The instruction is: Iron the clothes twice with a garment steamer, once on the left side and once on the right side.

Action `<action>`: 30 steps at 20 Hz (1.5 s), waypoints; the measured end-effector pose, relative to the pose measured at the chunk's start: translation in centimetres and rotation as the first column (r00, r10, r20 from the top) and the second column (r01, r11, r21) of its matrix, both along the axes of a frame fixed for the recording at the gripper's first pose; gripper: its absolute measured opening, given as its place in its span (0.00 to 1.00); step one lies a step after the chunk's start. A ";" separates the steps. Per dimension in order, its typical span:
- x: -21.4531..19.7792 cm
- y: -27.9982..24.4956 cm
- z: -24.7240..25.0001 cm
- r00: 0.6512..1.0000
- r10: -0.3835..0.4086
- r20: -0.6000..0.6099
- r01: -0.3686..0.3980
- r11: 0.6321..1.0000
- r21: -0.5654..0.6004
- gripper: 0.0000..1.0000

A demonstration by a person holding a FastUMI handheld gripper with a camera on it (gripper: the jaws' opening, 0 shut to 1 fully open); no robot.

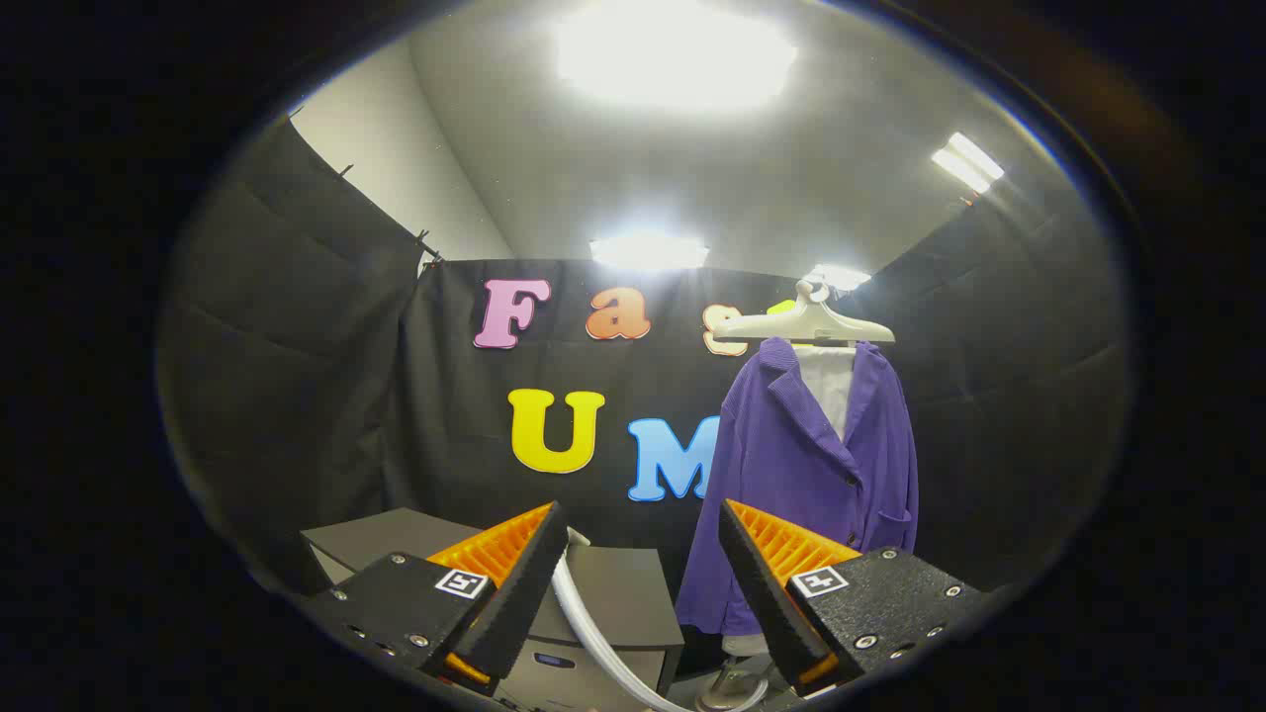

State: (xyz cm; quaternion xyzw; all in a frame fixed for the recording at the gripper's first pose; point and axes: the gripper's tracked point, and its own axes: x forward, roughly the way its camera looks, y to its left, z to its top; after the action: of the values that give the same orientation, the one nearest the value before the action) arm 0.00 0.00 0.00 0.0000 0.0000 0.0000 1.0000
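Hanging from a pale hanger (803, 322) against the booth's black wall, a purple jacket (791, 475) sits beyond the tool's (643, 554) right finger. The tool's fingers stand apart, gripping nothing; a pale hose (593, 633) curves between them, above dark boxes (618, 593).

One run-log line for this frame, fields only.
gripper: open, holding nothing | hose: between fingers, untouched | purple jacket: on hanger, beyond fingers | ironing: not begun
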 end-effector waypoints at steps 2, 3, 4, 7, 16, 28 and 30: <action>0.0 0.2 -0.2 1.000 -0.006 -0.003 0.006 1.000 0.011 0.95; 0.1 0.1 -0.3 1.000 -0.006 -0.004 0.007 1.000 0.014 0.94; 0.1 0.1 -0.5 1.000 -0.007 -0.007 0.007 1.000 0.013 0.95; 0.2 0.1 -0.9 1.000 -0.016 -0.023 0.016 1.000 0.000 0.94; -1.6 0.6 -1.9 0.998 0.027 -0.060 -0.028 0.999 -0.018 0.95; -3.4 0.1 1.2 0.975 0.209 -0.073 -0.213 0.975 -0.059 0.95; -4.0 -0.1 2.6 0.970 0.237 -0.053 -0.239 0.970 -0.050 0.95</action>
State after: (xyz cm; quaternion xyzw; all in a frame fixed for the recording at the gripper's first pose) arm -4.03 -0.07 2.56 -0.0283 0.0235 0.1199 0.9921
